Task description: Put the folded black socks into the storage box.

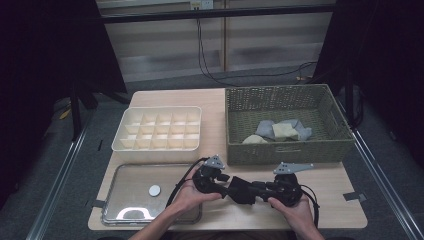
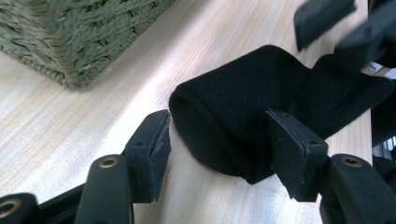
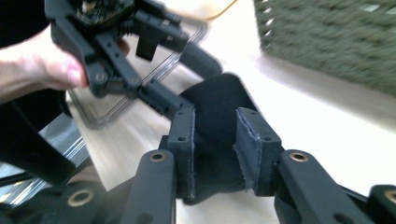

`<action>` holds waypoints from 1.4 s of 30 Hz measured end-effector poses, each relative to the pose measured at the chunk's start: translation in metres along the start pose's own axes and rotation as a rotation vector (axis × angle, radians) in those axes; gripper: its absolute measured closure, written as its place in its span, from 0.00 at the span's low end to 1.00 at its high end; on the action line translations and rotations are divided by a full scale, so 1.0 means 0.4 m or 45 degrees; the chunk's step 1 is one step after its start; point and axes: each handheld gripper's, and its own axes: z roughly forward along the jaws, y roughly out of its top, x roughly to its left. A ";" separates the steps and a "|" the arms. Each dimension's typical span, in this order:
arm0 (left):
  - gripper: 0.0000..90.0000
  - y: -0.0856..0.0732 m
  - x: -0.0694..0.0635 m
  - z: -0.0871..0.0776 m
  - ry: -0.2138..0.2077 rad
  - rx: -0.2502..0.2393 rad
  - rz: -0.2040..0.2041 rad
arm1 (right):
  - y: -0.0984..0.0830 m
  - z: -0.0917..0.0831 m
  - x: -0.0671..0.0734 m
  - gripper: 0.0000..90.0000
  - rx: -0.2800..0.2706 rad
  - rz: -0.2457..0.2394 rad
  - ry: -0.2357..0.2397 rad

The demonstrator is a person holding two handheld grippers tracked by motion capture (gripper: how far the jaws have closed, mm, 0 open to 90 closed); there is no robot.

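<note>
Near the bench's (image 1: 330,192) front edge, right tool (image 3: 215,140) clamps black cloth (image 2: 247,107); left tool (image 2: 224,140) stands apart around it.

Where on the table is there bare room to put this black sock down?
Bare wood lies right of the right gripper, in front of the wicker basket. A narrow strip runs between the basket and the divided white box. It is crowded around the black sock, the left gripper and the clear tray.
</note>
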 end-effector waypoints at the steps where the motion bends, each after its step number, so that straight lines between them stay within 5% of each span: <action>1: 0.45 0.001 0.001 -0.002 0.002 0.021 0.006 | 0.004 -0.002 -0.002 0.76 0.003 0.002 -0.015; 8: 0.41 0.000 0.002 0.003 0.001 0.022 0.002 | -0.009 0.032 -0.022 0.78 0.119 0.011 -0.103; 15: 0.33 -0.001 -0.002 0.018 -0.007 0.087 0.016 | -0.024 0.038 -0.018 0.82 0.135 0.035 -0.103; 27: 0.27 0.000 -0.019 0.035 -0.052 0.097 0.080 | -0.035 0.038 -0.013 0.83 0.146 0.028 -0.083; 42: 0.61 -0.012 -0.008 0.028 -0.216 0.036 -0.008 | -0.034 0.048 -0.015 0.83 0.129 0.005 -0.070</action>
